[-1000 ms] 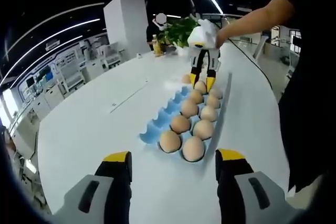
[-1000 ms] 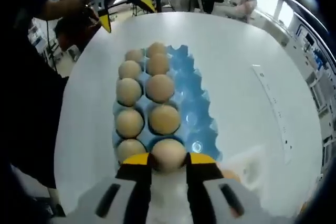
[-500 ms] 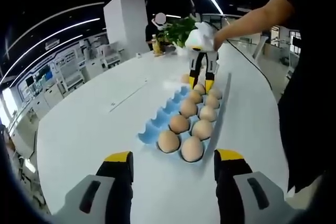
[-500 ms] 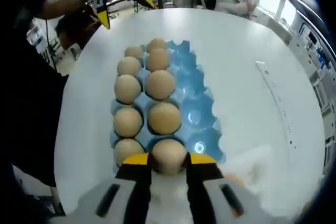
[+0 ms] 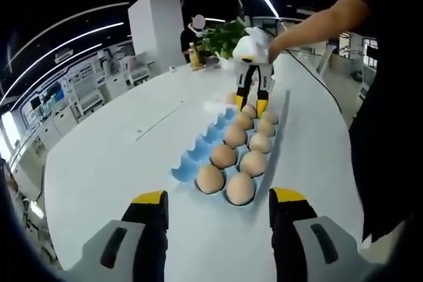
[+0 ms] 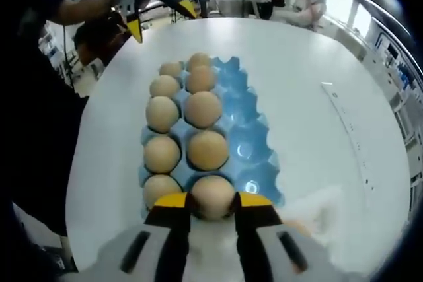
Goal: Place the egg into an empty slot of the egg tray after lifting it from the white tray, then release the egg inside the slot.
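Egg (image 6: 213, 196) is clamped between the yellow-tipped fingers (image 6: 169, 204) of the right gripper (image 6: 211, 204), held at the near end of the blue egg tray (image 6: 254, 146) on the white bench (image 6: 317, 64), judged to be at or just above the near slot of the middle row, so letting go should seat it. Eight other eggs fill two rows, the right row being empty. Left gripper (image 5: 218, 197) is held apart from the tray with its fingers spread and nothing between them.
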Available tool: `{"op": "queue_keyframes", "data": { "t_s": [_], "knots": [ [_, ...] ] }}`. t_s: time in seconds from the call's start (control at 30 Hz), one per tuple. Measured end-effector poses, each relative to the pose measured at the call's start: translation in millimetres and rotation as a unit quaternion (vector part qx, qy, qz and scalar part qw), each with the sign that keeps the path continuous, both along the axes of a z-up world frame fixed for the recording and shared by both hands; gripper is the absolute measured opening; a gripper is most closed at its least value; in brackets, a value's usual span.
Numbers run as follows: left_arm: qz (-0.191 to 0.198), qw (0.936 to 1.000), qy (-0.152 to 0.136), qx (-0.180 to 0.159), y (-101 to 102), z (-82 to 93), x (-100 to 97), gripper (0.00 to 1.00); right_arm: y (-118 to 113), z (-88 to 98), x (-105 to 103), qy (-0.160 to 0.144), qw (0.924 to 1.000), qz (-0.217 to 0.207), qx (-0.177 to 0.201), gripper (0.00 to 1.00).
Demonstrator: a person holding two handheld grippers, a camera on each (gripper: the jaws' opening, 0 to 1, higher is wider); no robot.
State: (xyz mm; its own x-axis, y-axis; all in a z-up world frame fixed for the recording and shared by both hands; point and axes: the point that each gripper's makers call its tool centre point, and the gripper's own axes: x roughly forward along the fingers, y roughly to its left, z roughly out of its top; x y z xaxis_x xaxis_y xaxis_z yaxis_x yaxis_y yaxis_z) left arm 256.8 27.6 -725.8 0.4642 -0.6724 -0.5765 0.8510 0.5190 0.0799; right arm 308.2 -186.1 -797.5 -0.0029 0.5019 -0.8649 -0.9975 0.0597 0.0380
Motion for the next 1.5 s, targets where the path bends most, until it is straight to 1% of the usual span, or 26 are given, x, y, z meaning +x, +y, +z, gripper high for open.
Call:
{"op": "queue_keyframes", "data": {
  "t_s": [0.2, 0.27, 0.3, 0.33, 0.4, 0.47, 0.53, 0.57, 0.6, 0.63, 0.67, 0.7, 0.73, 0.8, 0.83, 0.87, 0.9, 0.93, 1.0, 1.03, 1.1, 1.23, 1.37, 1.47, 1.5],
  "knots": [
    [-0.002, 1.0000, 0.000, 0.001, 0, -0.4, -0.3, 0.61, 1, -1.3, -1, 0.004, 1.0000, -0.002, 0.001, 0.27],
    [-0.001, 1.0000, -0.001, 0.001, 0, -0.2, -0.1, 0.62, 2, -0.3, 0, 0.007, 0.9999, -0.007, 0.010, 0.27],
    [0.000, 1.0000, -0.004, 0.000, -1, 0.7, 0.6, 0.63, 2, 1.5, -1, 0.014, 0.9995, -0.021, 0.019, 0.27],
    [0.001, 1.0000, -0.008, -0.003, -1, 2.4, 1.3, 0.63, 2, 5.2, -1, 0.035, 0.9974, -0.054, 0.031, 0.27],
    [0.001, 0.9999, -0.011, -0.003, 0, 4.5, 2.0, 0.63, -2, 15.0, 1, 0.038, 0.9962, -0.058, 0.053, 0.28],
    [0.003, 0.9999, -0.011, -0.002, 2, 5.0, 3.2, 0.63, -8, 24.4, 9, 0.031, 0.9945, -0.077, 0.064, 0.28],
    [0.004, 0.9999, -0.012, -0.003, 2, 5.2, 4.3, 0.64, -17, 39.2, 27, 0.022, 0.9887, -0.117, 0.090, 0.28],
    [0.004, 0.9999, -0.011, -0.003, 2, 5.0, 4.1, 0.64, -19, 41.7, 30, 0.020, 0.9877, -0.123, 0.095, 0.28],
    [0.004, 0.9999, -0.011, -0.003, 2, 4.6, 4.2, 0.63, -25, 46.9, 42, 0.005, 0.9845, -0.143, 0.102, 0.27],
    [0.003, 0.9999, -0.011, -0.002, 2, 4.5, 4.2, 0.63, -28, 48.2, 47, -0.006, 0.9838, -0.148, 0.101, 0.27],
    [0.003, 1.0000, -0.009, -0.002, 1, 3.8, 4.0, 0.63, -37, 49.9, 59, -0.044, 0.9834, -0.154, 0.086, 0.27],
    [0.002, 1.0000, -0.007, -0.003, 0, 3.1, 3.7, 0.63, -44, 49.4, 67, -0.061, 0.9826, -0.158, 0.077, 0.27],
    [0.001, 1.0000, -0.007, -0.002, 0, 2.8, 3.4, 0.63, -49, 47.1, 71, -0.067, 0.9814, -0.165, 0.071, 0.27],
    [-0.001, 1.0000, -0.007, -0.002, -1, 2.7, 3.4, 0.63, -52, 41.5, 72, -0.060, 0.9820, -0.167, 0.066, 0.27],
    [-0.001, 1.0000, -0.007, -0.002, -2, 2.8, 3.6, 0.63, -58, 35.4, 73, -0.065, 0.9823, -0.170, 0.046, 0.27],
    [-0.001, 1.0000, -0.006, -0.002, -2, 2.8, 3.6, 0.63, -61, 31.2, 76, -0.072, 0.9826, -0.167, 0.035, 0.27],
    [0.000, 1.0000, -0.006, -0.002, -1, 3.1, 3.8, 0.63, -60, 24.4, 75, -0.073, 0.9838, -0.162, 0.023, 0.27],
    [0.000, 1.0000, -0.006, -0.003, -1, 3.3, 3.7, 0.63, -59, 22.3, 74, -0.071, 0.9837, -0.164, 0.022, 0.26],
    [0.001, 1.0000, -0.004, -0.001, 0, 2.7, 3.0, 0.62, -55, 18.4, 70, -0.058, 0.9846, -0.163, 0.024, 0.26],
    [0.001, 1.0000, -0.004, 0.000, 1, 2.4, 2.8, 0.62, -54, 16.0, 69, -0.057, 0.9849, -0.162, 0.020, 0.26],
    [0.003, 1.0000, -0.003, -0.001, 2, 2.5, 2.5, 0.62, -56, 11.6, 71, -0.067, 0.9868, -0.147, 0.006, 0.26],
    [0.004, 1.0000, -0.004, -0.001, 3, 3.8, 1.7, 0.61, -55, 7.8, 73, -0.055, 0.9871, -0.150, 0.007, 0.26],
    [0.004, 1.0000, -0.003, 0.002, 4, 2.8, 1.5, 0.60, -57, 7.9, 75, -0.043, 0.9881, -0.147, 0.015, 0.25],
    [0.005, 1.0000, -0.002, -0.001, 4, 2.6, 1.1, 0.60, -56, 8.5, 71, -0.022, 0.9854, -0.167, 0.024, 0.26],
    [0.005, 1.0000, -0.002, -0.001, 4, 2.7, 1.0, 0.60, -56, 8.4, 69, -0.019, 0.9858, -0.165, 0.024, 0.26]
  ]
}}
